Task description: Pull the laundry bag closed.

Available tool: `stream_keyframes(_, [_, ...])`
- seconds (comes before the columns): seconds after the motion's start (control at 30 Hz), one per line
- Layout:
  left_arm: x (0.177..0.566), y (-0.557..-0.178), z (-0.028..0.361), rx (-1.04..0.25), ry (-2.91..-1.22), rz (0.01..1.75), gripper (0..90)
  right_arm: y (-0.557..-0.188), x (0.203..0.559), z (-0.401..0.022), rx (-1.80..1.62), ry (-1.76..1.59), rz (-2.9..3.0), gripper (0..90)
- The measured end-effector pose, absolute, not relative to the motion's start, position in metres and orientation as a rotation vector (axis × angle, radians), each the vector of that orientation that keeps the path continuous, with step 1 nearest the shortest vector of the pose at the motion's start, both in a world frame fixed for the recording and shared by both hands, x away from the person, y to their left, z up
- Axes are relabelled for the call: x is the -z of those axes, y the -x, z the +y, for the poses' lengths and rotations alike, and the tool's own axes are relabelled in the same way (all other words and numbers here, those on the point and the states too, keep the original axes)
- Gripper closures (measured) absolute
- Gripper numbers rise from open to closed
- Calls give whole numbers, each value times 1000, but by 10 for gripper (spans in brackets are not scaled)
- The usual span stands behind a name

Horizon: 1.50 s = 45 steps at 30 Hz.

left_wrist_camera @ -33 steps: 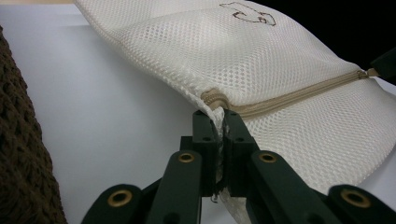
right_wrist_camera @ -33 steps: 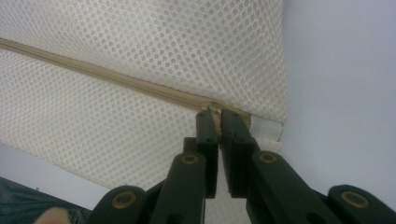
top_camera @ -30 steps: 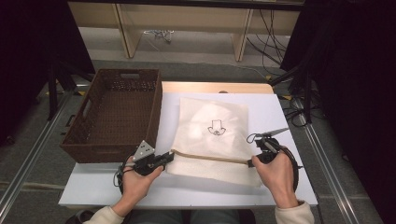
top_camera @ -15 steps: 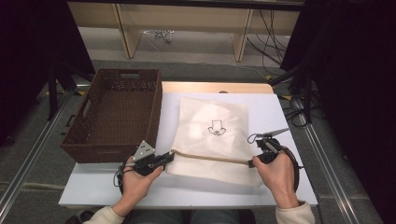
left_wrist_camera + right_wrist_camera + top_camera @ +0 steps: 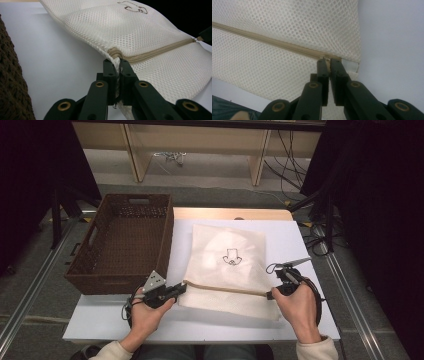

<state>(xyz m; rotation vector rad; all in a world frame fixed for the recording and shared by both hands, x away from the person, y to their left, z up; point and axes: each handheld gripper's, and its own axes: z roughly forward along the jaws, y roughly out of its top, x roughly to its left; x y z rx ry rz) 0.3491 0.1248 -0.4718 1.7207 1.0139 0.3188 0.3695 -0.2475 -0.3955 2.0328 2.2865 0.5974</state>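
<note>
Mesh bag [image 5: 227, 265], white with a tan zipper [image 5: 225, 289], lies flat on the white table [image 5: 310, 245], just right of the brown basket [image 5: 122, 240]. Left gripper [image 5: 118, 65] is clamped on the bag's edge at the zipper's left end. Right gripper [image 5: 328, 62] is pinched tight on the zipper's right end. Zipper runs straight between both.

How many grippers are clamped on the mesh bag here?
2. The left gripper pinches the mesh bag at the zipper's left end, next to the basket; the right gripper pinches the zipper's right end.
</note>
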Motion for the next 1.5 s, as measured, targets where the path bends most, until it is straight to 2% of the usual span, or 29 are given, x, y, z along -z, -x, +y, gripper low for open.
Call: stream_keyframes(1.5, [472,-350,126,-330,-1743,999,853,-373,402,-259,-574,-2071,2264,873])
